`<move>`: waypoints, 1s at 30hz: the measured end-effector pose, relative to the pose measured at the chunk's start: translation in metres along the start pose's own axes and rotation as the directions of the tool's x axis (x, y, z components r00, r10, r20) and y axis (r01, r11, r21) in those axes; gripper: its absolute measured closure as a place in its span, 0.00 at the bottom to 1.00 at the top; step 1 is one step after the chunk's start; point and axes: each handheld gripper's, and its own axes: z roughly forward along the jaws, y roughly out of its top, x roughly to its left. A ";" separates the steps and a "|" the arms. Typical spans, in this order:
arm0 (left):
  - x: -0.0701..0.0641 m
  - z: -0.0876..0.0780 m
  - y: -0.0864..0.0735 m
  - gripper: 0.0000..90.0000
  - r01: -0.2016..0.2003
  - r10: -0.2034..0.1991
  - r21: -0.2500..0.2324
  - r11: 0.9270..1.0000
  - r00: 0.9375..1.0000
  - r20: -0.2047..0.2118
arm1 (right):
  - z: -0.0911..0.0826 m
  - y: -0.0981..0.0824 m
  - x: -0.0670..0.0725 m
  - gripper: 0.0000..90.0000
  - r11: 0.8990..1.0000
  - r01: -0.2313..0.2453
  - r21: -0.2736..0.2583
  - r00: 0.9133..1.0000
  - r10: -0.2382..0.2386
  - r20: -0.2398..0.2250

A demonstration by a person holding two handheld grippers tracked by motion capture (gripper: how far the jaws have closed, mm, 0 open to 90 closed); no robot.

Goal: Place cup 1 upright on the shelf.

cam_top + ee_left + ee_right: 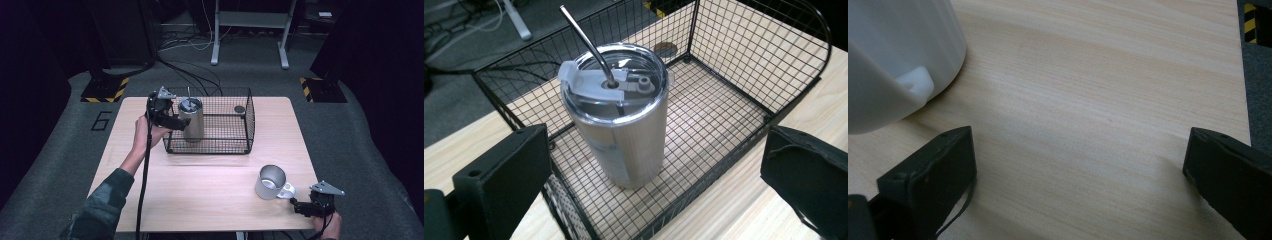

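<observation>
A steel tumbler (192, 120) with a clear lid and a metal straw (586, 42) stands upright at the left end of a black wire basket (210, 150). My left gripper (181, 123) is open at the basket's left edge; in the left gripper view its jaws flank the tumbler (624, 135) without touching it. A steel mug (271, 181) with a white handle (286, 190) stands on the table at the front right. My right gripper (296, 204) is open just right of that handle, low over the wood, with the handle (878, 100) beside its left jaw.
A small dark round object (239, 109) lies in the basket's far right corner. The wooden table (210, 200) ends close to my right gripper. Beyond it are cables, a desk frame (250, 30) and hazard-striped stand bases (106, 90).
</observation>
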 end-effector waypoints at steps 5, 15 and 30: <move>-0.005 -0.012 -0.006 0.00 -0.005 0.005 -0.032 0.999 1.000 -0.002 | 0.000 0.000 0.000 0.00 1.000 0.000 -0.001 1.000 0.000 0.001; -0.011 -0.029 -0.026 0.00 -0.035 0.035 -0.033 0.999 0.999 0.009 | 0.000 0.000 0.000 0.00 1.000 0.001 0.000 1.000 -0.001 0.000; -0.007 -0.034 -0.083 0.00 -0.012 0.012 0.027 1.000 1.000 0.009 | 0.000 0.000 0.000 0.00 1.000 0.005 -0.001 1.000 -0.005 -0.002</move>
